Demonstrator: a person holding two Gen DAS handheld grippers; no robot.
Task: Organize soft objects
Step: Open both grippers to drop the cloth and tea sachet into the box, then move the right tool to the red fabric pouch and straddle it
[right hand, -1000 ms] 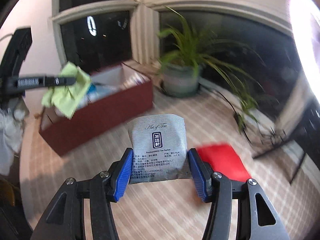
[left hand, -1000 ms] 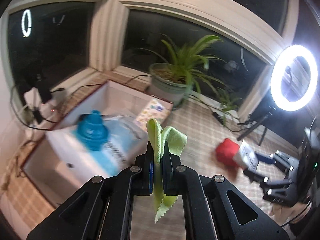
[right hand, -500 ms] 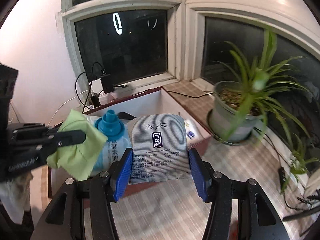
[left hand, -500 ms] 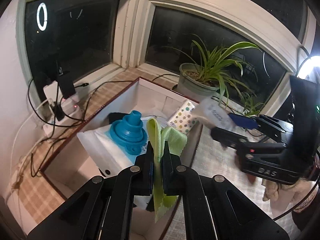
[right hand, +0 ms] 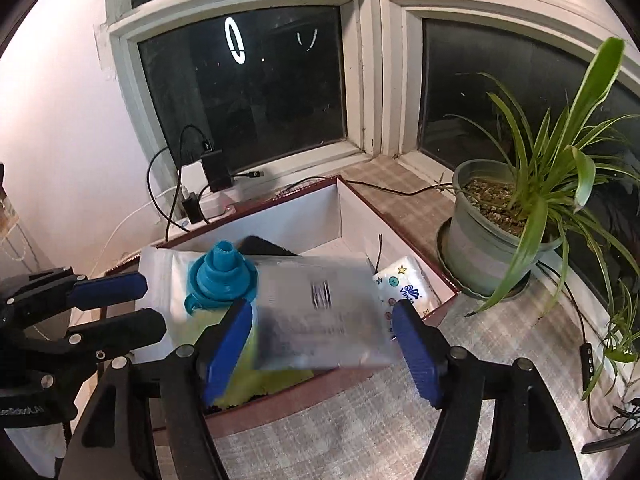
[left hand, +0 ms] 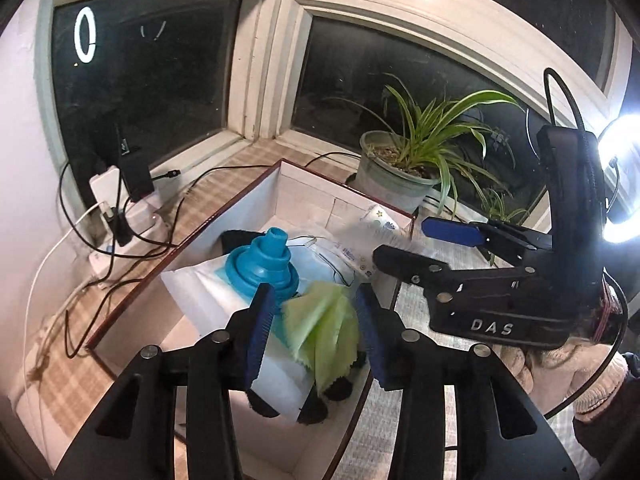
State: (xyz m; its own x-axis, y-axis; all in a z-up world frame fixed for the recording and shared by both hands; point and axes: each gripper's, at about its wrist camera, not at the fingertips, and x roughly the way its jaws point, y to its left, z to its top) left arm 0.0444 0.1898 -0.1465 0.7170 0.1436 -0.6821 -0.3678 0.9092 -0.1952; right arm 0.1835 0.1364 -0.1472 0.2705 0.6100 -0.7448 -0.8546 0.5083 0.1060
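Both my grippers just opened over the box (left hand: pixel 248 196), centre frame: left gripper (left hand: pixel 316 332) clear of green cloth (left hand: pixel 324 332), right gripper (right hand: pixel 322 344) clear of blurred tea packet (right hand: pixel 320 312).

potted spider plant (right hand: pixel 516 216) in a grey-green pot on the checked surface (right hand: pixel 500 328), right of the box, near the window. white-framed window (right hand: pixel 372 80) in the corner, panes dark, a ring-shaped light reflected in the left pane. white power strip (left hand: pixel 120 216) on the sill with a black adapter (right hand: pixel 216 170) plugged in; black and white cables trail from it. bright ring light (left hand: pixel 624 184) at the right edge.
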